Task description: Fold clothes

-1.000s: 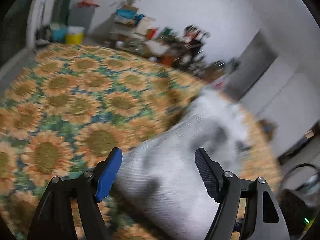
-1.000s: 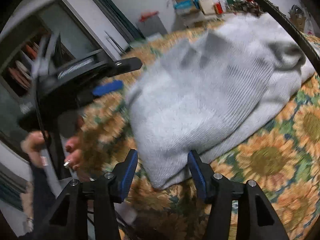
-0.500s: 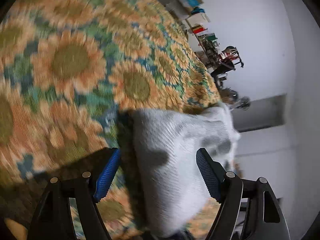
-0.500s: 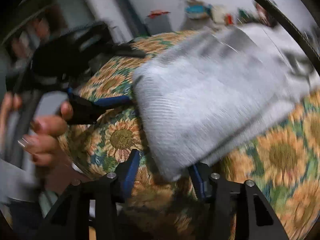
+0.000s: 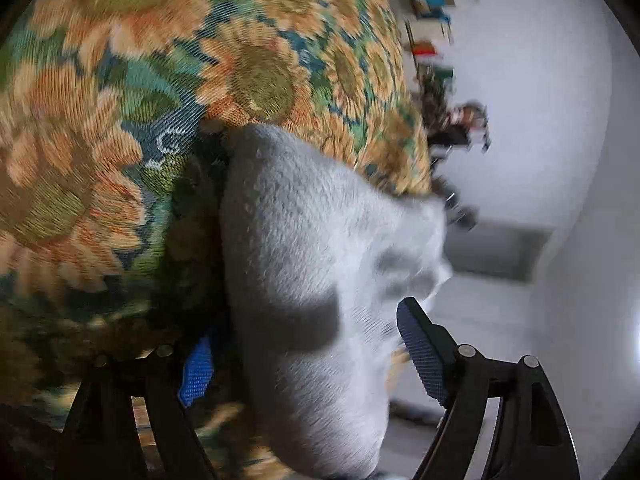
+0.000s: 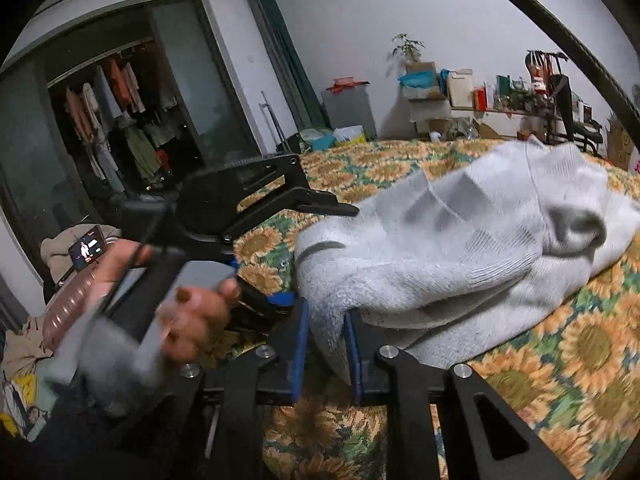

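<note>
In the right wrist view, a hand (image 6: 188, 312) at lower left holds the left gripper (image 5: 308, 364), jaws spread wide around the grey sweater (image 6: 460, 240). Mid-frame, the right gripper (image 6: 326, 344) pinches its corner; the rest lies on the sunflower bedspread (image 6: 560, 360) toward the right.

Sunflower bedspread (image 6: 580, 344) near; open wardrobe (image 6: 116, 120) of hanging clothes far left; cluttered shelf (image 6: 492, 108) and potted plant (image 6: 408, 46) far right.
</note>
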Tool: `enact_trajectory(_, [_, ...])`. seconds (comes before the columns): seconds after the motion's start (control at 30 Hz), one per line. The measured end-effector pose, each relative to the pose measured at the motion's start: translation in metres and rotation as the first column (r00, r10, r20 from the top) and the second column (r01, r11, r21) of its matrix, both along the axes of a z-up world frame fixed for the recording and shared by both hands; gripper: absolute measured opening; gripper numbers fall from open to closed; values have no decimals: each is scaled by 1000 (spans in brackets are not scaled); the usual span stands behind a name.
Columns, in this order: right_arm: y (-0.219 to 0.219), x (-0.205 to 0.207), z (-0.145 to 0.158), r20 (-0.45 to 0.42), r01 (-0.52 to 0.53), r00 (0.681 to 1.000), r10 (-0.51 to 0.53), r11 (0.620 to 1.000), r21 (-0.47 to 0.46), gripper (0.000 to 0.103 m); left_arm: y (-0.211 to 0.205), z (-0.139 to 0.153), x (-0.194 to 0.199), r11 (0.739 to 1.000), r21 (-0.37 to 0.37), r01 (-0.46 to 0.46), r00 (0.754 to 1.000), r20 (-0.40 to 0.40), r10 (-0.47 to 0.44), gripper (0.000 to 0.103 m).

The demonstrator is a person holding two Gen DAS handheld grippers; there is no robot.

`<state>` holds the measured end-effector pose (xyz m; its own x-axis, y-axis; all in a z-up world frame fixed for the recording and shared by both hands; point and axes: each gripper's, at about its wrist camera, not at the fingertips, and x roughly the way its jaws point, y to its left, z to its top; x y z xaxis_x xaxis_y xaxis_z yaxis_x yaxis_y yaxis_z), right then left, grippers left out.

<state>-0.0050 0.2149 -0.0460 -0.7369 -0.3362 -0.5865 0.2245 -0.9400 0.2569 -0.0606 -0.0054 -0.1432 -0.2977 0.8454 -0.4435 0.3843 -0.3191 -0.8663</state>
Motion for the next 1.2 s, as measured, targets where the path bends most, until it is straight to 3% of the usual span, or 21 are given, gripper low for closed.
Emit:
enact_trajectory(0.03, [2,6,1,-5,1,1000,-1,1000,13,20,1,-6,-1,999,31,7,1000,19,-8,75])
enact_trajectory(0.07, [4,12,1,-10,1,1000,-1,1000,25,25,2,-12,0,999,34,20,998,52,-22,55])
enact_trajectory(0.1, [6,18,2,-16,3,1000,-2,999,39,35,2,-18,2,999,30,34,995,91,-37,44])
enact_trajectory(0.13, [5,23,3,-37,24,999,-21,996,84,60,2,-20,4,999,35,36,995,95,-39,35])
enact_trajectory(0.17, [5,29,5,-59,45,998,-37,991,128,75,0,-18,7,998,43,38,996,83,-42,34])
enact_trajectory(0.33, [-11,55,17,-171,39,985,35,910,413,96,-3,-7,14,996,56,67,996,54,-70,32])
enact_trajectory(0.47, [-33,56,12,-231,22,964,130,830,558,102,-10,5,17,994,63,94,995,38,-97,32])
enact_trajectory(0.67, [-26,29,-2,-187,-111,957,220,878,465,101,-9,9,19,987,65,148,988,44,-151,32])
enact_trajectory(0.77, [-22,25,-5,-170,-158,950,261,876,456,100,-10,5,17,984,72,165,984,49,-168,32])
enact_trajectory(0.9, [-12,30,-9,-164,-148,955,247,876,458,100,-9,0,19,980,61,190,980,48,-193,32])
enact_trajectory(1.0, [-18,38,-22,-135,-160,952,273,824,544,97,-7,0,20,976,49,211,976,43,-213,32])
enact_trajectory(1.2, [-33,32,-33,-90,-156,961,261,782,604,95,23,2,-3,973,53,227,973,32,-228,32])
